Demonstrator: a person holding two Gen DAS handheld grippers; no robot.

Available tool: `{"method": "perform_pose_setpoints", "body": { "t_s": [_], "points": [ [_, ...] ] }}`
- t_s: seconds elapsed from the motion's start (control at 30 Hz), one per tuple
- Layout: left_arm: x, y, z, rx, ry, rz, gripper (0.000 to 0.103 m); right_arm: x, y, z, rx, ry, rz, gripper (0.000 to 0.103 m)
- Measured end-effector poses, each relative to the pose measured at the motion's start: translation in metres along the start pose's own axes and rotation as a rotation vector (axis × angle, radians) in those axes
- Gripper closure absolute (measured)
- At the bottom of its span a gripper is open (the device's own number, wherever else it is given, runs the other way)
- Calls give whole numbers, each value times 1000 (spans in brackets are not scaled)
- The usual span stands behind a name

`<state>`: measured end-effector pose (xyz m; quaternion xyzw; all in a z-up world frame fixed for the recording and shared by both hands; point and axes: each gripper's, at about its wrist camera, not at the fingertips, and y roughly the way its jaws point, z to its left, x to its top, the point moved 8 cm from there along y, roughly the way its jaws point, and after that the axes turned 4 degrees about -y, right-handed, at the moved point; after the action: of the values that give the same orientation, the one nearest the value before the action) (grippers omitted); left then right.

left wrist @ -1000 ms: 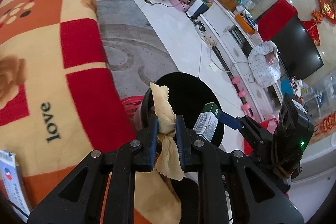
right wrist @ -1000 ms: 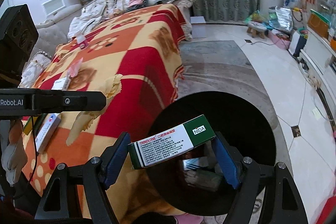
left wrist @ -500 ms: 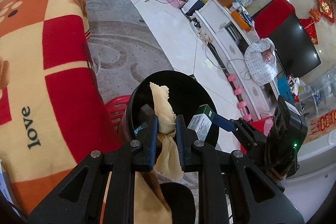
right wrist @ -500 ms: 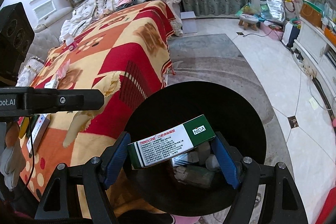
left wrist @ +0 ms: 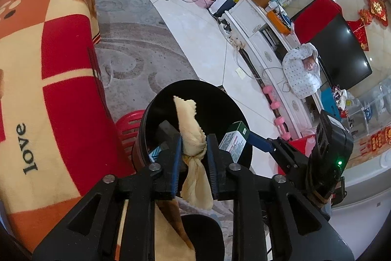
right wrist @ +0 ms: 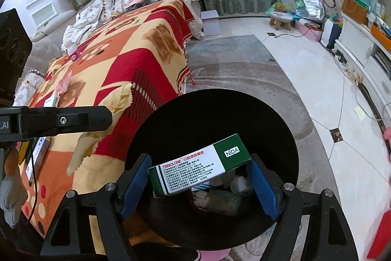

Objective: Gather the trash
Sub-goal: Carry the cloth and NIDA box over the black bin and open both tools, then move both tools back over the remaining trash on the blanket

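Your left gripper (left wrist: 194, 151) hangs over the near rim of the black bin (left wrist: 156, 111), and its jaws are opening around a crumpled yellow cloth (left wrist: 190, 136). The cloth is between the blue pads; it touches the left pad, while a thin gap shows at the right one. Its upper tip rises above the fingers, and its loose tail droops below them. Your right gripper (right wrist: 200, 179) holds a green-and-white medicine box (right wrist: 199, 164) lengthwise between its blue pads, with the jaws set wide to span the box. The box hangs tilted over the mouth of the bin, its green end the higher. Inside the bin lie several discarded pieces (right wrist: 220, 197), among them crumpled paper and another small carton. The bin stands on a grey rug (right wrist: 234, 70), just beside a sofa covered by a red, orange and cream blanket (right wrist: 136, 50). More small packets (right wrist: 52, 99) lie on that blanket, well apart from the bin.
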<state>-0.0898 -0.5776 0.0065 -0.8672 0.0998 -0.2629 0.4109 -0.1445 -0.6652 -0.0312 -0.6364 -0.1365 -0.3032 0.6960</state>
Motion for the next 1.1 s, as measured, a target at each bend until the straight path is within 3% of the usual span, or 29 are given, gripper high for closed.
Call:
{"method": "perform_pose_setpoints", "body": {
  "t_s": [0.07,0.2,0.6,1.1],
  "points": [
    [-1,0,0,-10,-8,-4,71,-1,2,1,-5,-1,9,23],
    [-3,1,-1,-12,-16,-6,66,-2,3,1,-9,-8,13,20],
    [-8,-18,16,65,-34,-41,66,-3,2,12,2,-14,22,19],
    [-24,-73,82,209,-103,-101,66,0,5,68,41,-88,31,19]
  ]
}}
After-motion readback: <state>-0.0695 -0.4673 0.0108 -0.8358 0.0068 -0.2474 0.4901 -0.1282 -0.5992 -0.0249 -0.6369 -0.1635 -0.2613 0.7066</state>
